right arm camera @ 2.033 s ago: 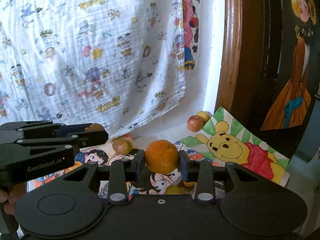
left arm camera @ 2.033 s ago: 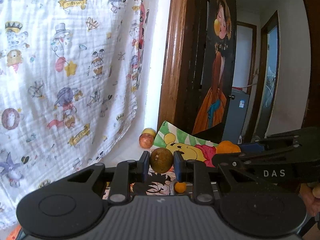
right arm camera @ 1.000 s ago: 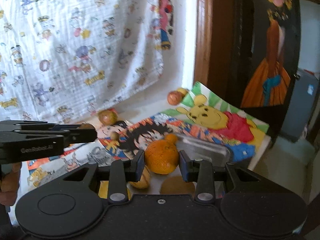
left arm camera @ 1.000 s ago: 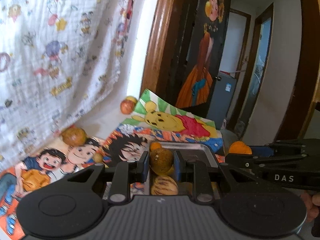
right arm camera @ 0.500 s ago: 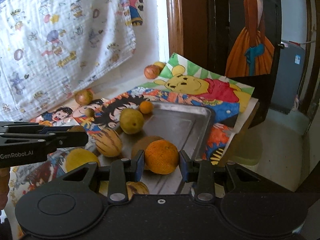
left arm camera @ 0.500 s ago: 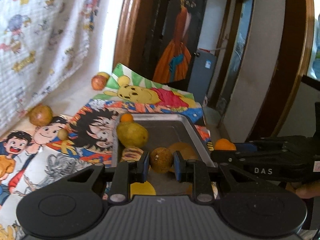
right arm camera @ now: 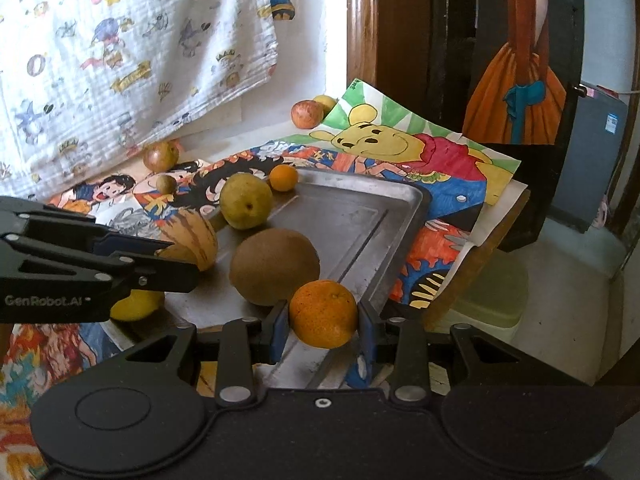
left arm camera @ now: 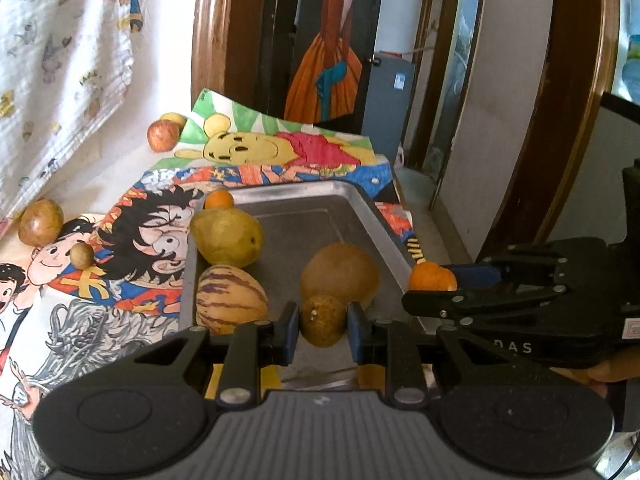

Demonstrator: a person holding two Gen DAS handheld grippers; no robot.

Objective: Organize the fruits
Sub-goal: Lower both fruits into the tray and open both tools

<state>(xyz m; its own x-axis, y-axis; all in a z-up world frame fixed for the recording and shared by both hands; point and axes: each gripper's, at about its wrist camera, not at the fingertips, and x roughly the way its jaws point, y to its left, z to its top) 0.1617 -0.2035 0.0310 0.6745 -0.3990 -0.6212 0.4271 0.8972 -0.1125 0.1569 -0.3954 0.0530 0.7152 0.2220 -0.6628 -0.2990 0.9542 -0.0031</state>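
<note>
Left wrist view showed our left gripper (left arm camera: 322,326) pinching a brown fruit (left arm camera: 322,321) over the near end of the tray (left arm camera: 362,204). On the tray lay a kiwi (left arm camera: 340,276) just behind that fruit, a striped melon (left arm camera: 231,300) and a pear (left arm camera: 226,237) along the left side, and a small orange (left arm camera: 219,199) at the far left corner. From the right wrist we saw our right gripper (right arm camera: 322,326) clamped on an orange (right arm camera: 323,313) above the tray's near right rim (right arm camera: 416,196), close beside the kiwi (right arm camera: 274,266). Off the tray, on the cartoon cloth (left arm camera: 132,216), we found an apple (left arm camera: 162,135), a brown round fruit (left arm camera: 41,222) and a small nut-like one (left arm camera: 81,255), all well apart from the tray.
</note>
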